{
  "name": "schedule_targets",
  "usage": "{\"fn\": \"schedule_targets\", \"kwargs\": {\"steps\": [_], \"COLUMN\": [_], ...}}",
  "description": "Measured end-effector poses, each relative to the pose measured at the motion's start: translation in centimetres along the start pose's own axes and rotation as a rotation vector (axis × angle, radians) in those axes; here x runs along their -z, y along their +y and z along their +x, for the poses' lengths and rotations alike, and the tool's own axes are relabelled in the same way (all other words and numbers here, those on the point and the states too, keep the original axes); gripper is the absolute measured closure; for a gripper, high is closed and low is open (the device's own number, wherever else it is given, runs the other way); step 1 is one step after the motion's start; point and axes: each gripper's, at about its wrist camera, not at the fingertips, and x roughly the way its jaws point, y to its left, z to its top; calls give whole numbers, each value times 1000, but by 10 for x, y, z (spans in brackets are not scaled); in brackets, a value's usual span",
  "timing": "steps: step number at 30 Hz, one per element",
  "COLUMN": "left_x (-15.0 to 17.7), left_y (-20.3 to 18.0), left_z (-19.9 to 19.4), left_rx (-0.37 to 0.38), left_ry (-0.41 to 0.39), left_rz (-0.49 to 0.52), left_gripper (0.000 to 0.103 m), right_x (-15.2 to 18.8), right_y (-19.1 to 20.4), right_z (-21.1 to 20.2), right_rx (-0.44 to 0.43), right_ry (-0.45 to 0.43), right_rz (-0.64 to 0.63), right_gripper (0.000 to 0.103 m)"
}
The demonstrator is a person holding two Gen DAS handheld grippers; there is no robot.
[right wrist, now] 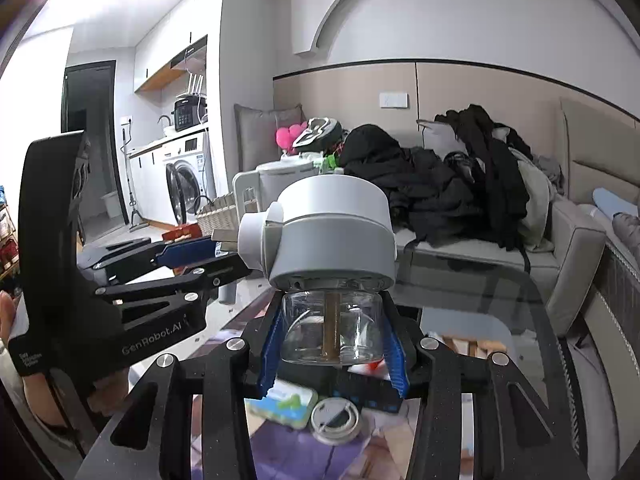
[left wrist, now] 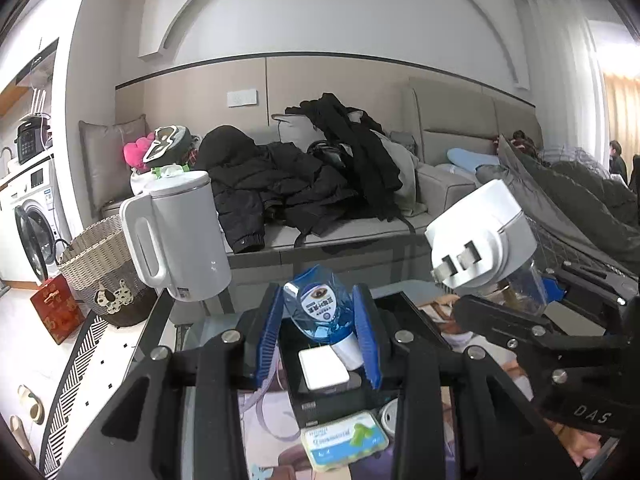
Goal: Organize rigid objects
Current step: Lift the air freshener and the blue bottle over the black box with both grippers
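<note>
Bottle (left wrist: 319,305), blue, clamped between left gripper (left wrist: 320,336) pads, lifted above black box (left wrist: 320,396) on glass table (left wrist: 400,268). Plug-in device (right wrist: 332,240) with clear jar clamped in right gripper (right wrist: 334,346), raised beside it. White kettle (left wrist: 180,236) at table's far left edge. Green-blue tin (left wrist: 344,444) and round lid (right wrist: 335,420) below; airspace above table centre open.

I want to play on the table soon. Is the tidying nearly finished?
Not yet. Nothing looks put away. The left gripper holds a small blue bottle; the right gripper holds a plug-in device. The green-and-white box and a round lid still wait.
</note>
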Motion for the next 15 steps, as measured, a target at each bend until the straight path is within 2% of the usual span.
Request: {"fn": "schedule_targets", "kwargs": {"steps": [12, 15], "left_x": [-3, -1], "left_y": [6, 8], "left_z": [43, 64], "left_rx": [-21, -27], "left_ry": [19, 64], "left_rz": [-39, -59], "left_gripper": [69, 69], "right_x": [-15, -14], "right_y": [-13, -20], "right_z": [57, 78], "right_rx": [49, 62], "right_ry": [37, 73], "right_rz": [28, 36], "right_gripper": [60, 60]}}
